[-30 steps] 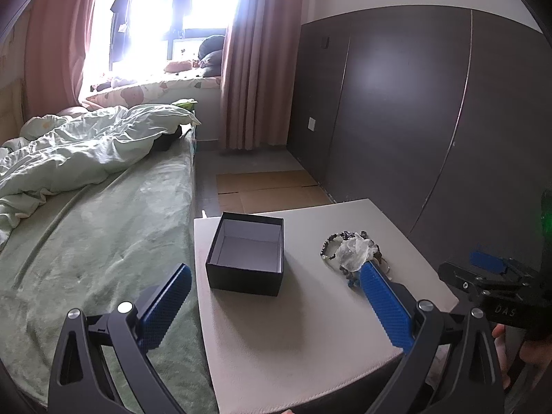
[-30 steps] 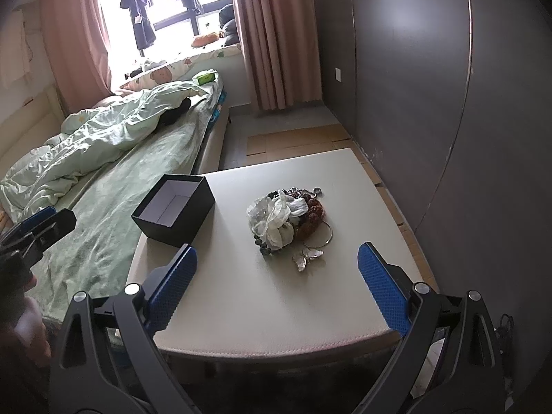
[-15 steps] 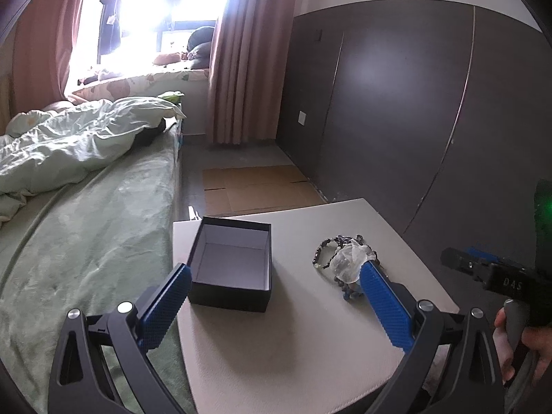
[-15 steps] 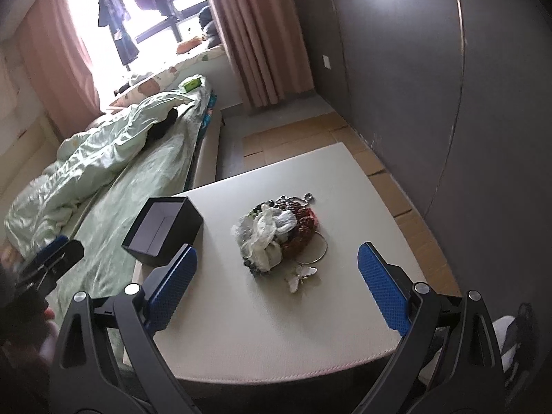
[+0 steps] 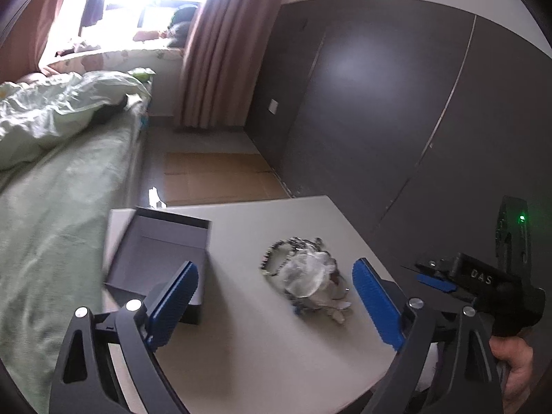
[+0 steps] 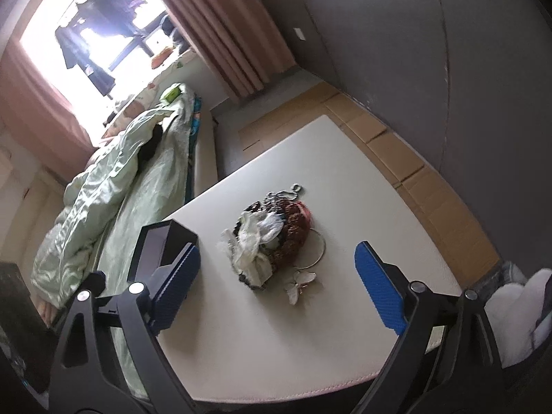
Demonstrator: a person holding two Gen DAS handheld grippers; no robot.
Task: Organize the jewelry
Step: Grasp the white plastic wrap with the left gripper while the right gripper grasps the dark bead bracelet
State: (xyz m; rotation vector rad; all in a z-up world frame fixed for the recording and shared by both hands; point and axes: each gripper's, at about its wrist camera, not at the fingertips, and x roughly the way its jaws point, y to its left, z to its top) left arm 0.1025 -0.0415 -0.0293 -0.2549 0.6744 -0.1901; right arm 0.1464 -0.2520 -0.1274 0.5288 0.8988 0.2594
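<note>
A pile of jewelry (image 6: 272, 238) lies mid-table: white fabric pieces, dark bead strands, a red-brown beaded piece, a thin metal bangle (image 6: 319, 250) and a white butterfly clip (image 6: 299, 287). The pile also shows in the left wrist view (image 5: 307, 276). An open black box (image 5: 158, 258) with a grey inside stands at the table's left edge, also seen in the right wrist view (image 6: 162, 241). My left gripper (image 5: 276, 305) is open and empty above the table, between box and pile. My right gripper (image 6: 277, 284) is open and empty, hovering near the pile.
The white table (image 6: 345, 179) stands beside a bed with a green cover (image 5: 45, 207). A dark panelled wall (image 5: 379, 103) runs along the right. Cardboard sheets (image 5: 214, 176) lie on the floor beyond the table. The right gripper's body (image 5: 483, 283) shows at the right.
Both grippers have moved forward and lower toward the table. The right view has tilted and closed in on the pile. Both stay open.
</note>
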